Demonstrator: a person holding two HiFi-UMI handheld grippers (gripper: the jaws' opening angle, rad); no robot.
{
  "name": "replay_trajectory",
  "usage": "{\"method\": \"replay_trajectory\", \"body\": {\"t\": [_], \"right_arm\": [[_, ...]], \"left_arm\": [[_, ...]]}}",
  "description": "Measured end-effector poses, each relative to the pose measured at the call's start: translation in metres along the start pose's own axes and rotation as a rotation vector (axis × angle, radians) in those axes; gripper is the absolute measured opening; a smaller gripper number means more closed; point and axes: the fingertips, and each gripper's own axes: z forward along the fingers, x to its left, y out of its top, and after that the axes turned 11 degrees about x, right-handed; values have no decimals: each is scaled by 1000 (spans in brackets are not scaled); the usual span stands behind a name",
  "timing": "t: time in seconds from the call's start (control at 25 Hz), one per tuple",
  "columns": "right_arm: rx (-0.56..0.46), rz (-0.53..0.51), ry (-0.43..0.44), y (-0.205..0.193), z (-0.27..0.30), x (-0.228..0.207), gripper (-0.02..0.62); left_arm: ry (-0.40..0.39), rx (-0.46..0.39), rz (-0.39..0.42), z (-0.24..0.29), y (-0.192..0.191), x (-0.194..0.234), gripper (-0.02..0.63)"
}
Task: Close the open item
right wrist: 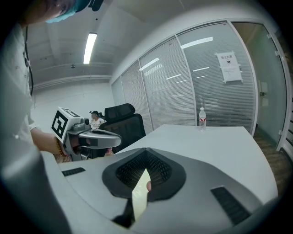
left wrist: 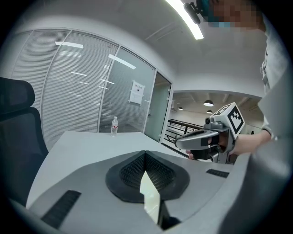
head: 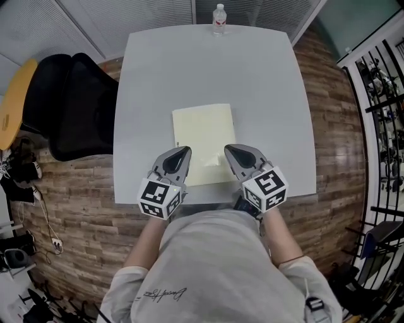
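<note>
Near the front edge of the grey worktop (head: pixel 265 94), flat and square to it: pale yellow folder (head: pixel 203 129), the task's thing, roughly centred left to right. Over its near-left corner, left gripper (head: pixel 185 151); over its near-right corner, right gripper (head: pixel 230 149). Both point away from the person, side by side, with bare yellow surface between them. Tips just inside the folder's side edges, well short of its far edge.

Left gripper view: jaws drawn together, pads meeting along one ridge, only a thin wedge of pale yellow showing through the slit below. Right gripper view: same picture – jaws together, a narrow yellow sliver in the slit. Nothing plainly pinched in either; touching the folder or merely above it, impossible to tell.

Hard to make out: small paler fold (head: pixel 212 161) on the folder between the two grippers – raised flap or crease, unclear. Folder's near corners covered by the gripper bodies and marker cubes. Open or already flat shut, not readable from above. Tiny pinkish spot (right wrist: pixel 147 185) beside the sliver in the right gripper view, too small to identify.

Far edge of the worktop: water bottle (head: pixel 218 19), upright, well apart from the folder. Left of the worktop: black chair (head: pixel 79 104) on the wooden floor.
</note>
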Motion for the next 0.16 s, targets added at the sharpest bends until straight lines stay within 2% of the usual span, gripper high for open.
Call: {"method": "replay_trajectory", "body": {"t": [0.16], "right_arm": [[4,10,9,0,2,-1,13]], "left_arm": [[-2,3,-6,1,3,1,9]]}}
